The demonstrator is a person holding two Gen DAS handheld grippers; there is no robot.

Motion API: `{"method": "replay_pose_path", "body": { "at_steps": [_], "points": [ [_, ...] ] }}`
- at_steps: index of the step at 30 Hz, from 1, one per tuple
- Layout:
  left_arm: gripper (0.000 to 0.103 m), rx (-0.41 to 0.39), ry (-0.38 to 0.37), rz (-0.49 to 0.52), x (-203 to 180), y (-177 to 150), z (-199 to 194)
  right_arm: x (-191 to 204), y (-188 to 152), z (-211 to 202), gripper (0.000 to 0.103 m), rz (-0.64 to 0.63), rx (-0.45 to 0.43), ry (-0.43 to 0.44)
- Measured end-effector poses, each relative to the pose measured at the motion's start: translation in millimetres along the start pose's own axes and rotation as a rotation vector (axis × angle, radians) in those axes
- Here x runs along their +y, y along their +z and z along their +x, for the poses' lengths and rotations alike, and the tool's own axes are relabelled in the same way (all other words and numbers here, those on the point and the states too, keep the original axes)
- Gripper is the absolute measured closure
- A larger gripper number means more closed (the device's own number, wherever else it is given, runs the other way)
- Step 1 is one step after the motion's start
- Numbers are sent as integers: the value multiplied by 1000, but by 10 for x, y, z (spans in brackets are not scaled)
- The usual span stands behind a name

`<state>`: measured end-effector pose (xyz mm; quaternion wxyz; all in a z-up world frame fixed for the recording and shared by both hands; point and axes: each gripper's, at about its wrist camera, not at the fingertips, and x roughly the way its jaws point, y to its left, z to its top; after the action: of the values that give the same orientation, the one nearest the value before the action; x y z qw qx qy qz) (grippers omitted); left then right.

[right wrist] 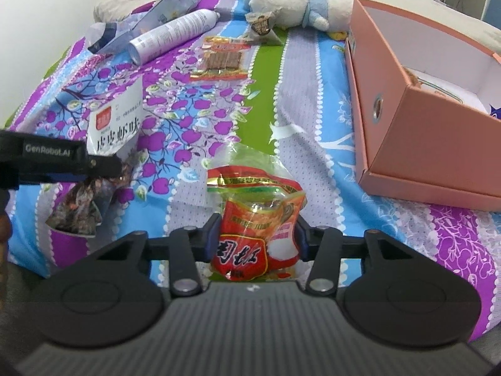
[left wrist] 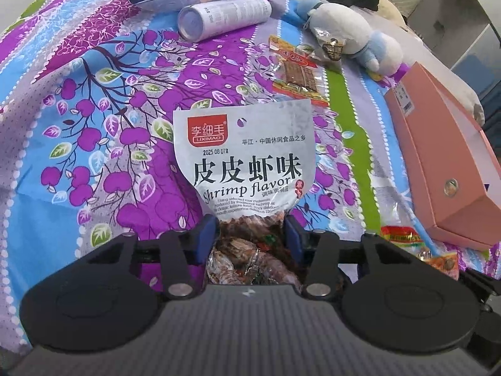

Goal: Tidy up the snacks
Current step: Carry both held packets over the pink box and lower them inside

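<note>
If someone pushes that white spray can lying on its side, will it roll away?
Probably. The white cylindrical spray can is round and lies on its side, so a sideways nudge should roll it. The soft patterned bedsheet would likely slow it. It looks rigid, not floppy.

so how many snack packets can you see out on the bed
4: shrimp packet in the left gripper, red packet in the right gripper, strip packet and small packet lying beyond. The box may hide more.

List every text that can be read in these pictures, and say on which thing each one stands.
"LIXIMAO", "2025 08 07A", "皮皮虾味", "Shrimp flavor": shrimp snack bag.
"GenRobot.AI": left gripper.
Fine print on the shrimp snack bag, red snack packet, white can and pink box label: too small or blurred.
</note>
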<state>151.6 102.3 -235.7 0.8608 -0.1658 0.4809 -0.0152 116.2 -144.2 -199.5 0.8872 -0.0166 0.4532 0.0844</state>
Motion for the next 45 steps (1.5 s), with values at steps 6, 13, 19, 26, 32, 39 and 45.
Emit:
{"method": "replay_pose_path", "body": {
  "at_steps": [6,13,19,26,32,39,45],
  "points": [
    [50,-20,-30,1,-17,-33,-197,-32,53,-168,54,17,-29,13],
    [50,-72,-59,33,-139,51,-502,-74,171,-443,54,36,-85,24],
    [51,-111,-95,67,-327,129,-761,-103,268,-710,54,47,-138,32],
    [51,-149,-144,120,-621,213,-993,-128,339,-1012,54,54,-185,44],
    [51,-160,-183,151,-874,212,-1166,-242,353,-1238,54,69,-228,28],
    [51,-171,-263,222,-1391,189,-1315,-494,300,-1516,54,105,-249,-23],
    [51,-151,-314,286,-1816,139,-1295,-735,235,-1676,54,151,-269,-73]
  ]
}}
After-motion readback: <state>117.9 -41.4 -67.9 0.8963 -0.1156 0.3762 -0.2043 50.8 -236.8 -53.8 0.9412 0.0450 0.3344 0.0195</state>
